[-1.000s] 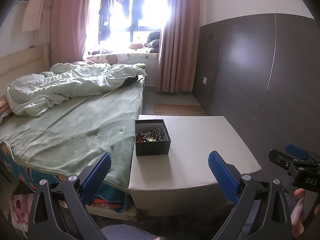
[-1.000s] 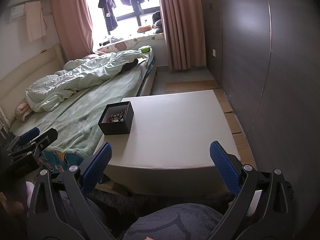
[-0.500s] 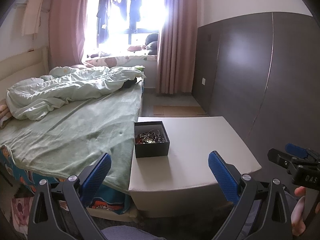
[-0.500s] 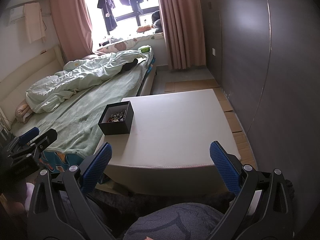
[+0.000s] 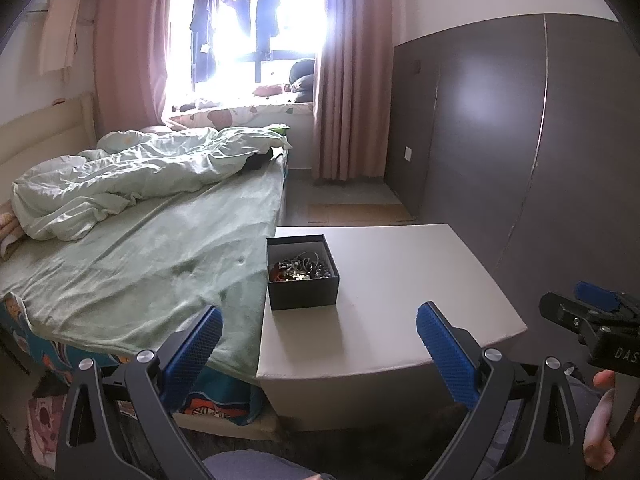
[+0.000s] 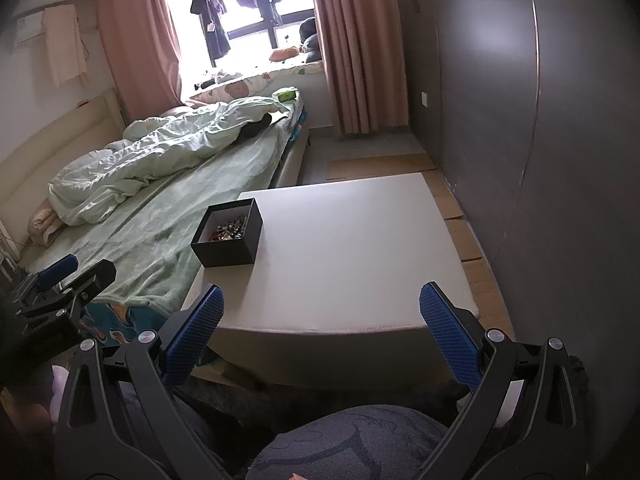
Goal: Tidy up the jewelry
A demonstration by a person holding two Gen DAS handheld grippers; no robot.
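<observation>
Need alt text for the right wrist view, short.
Open black square box of tangled jewelry sits at the left edge of a white low table, beside a green-covered bed. The open right gripper hovers before the table, empty.

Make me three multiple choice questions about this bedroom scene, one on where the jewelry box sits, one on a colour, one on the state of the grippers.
1. Where is the black box?
A. on the bed
B. on the white table, near its bed-side edge
C. on the floor

2. What colour are the curtains?
A. pink
B. blue
C. white

3. How are the left gripper and right gripper?
A. both shut
B. one holds jewelry
C. both open, empty

Answers: B, the box stands on the tabletop beside the bed; A, pink drapes flank the window; C, both jaws are spread with nothing between.
</observation>
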